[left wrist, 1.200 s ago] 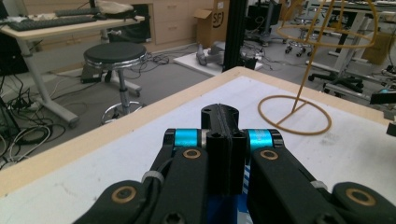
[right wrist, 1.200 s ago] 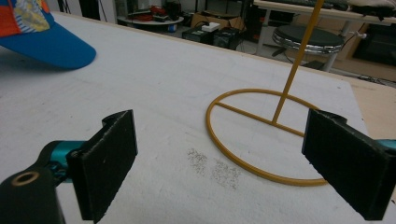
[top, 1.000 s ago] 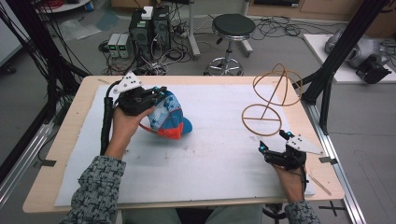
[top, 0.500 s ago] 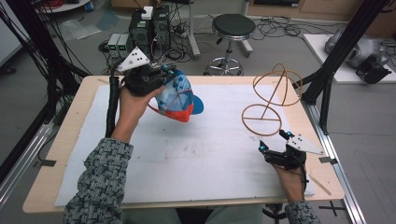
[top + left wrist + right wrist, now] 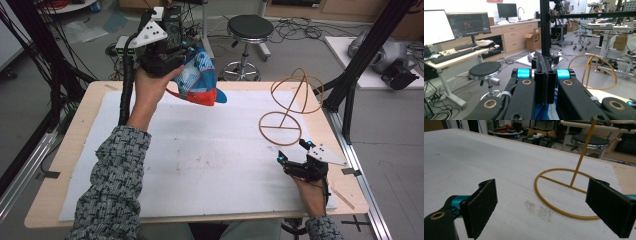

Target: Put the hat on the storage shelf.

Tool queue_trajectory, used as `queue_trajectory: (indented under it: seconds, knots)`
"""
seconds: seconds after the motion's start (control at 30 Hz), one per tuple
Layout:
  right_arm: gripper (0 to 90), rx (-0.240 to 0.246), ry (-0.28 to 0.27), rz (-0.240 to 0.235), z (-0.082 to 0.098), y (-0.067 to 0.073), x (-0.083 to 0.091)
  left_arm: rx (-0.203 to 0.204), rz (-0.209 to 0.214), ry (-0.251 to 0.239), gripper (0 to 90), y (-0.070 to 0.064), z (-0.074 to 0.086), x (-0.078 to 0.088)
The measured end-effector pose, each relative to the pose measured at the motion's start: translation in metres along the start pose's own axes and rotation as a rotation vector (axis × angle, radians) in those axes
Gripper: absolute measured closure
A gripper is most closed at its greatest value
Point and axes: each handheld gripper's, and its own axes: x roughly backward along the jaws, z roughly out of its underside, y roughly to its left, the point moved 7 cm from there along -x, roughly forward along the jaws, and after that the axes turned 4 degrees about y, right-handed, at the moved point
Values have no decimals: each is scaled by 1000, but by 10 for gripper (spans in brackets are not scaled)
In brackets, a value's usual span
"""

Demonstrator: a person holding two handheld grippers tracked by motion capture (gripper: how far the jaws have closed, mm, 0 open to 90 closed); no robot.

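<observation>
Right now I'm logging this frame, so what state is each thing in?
Left claw: shut on the cap, raised above the table.
Cap: held in the air, clear of the mat.
Right claw: open, low over the mat.
Wire stand: upright on the mat, bare.

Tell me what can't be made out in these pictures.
- The cap: high view, the hand and left tool cover its near side; left gripper view, its jaws hide all but a blue scrap.
- The wire stand: right gripper view, top cut off by the edge.
</observation>
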Motion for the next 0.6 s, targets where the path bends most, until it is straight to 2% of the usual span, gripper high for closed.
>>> queue_trajectory:
  seconds: [0.13, 0.37, 0.6]
  knots:
    - [95, -9, 2, -1, 1, -1, 1, -23, -4, 0, 896, 2, -13, -8]
    - [95, -16, -5, 3, 1, -3, 2, -22, 9, -31, 896, -2, -39, -25]
    - [95, -23, -6, -3, 0, -2, -2, -44, 46, -68, 896, -13, -60, -39]
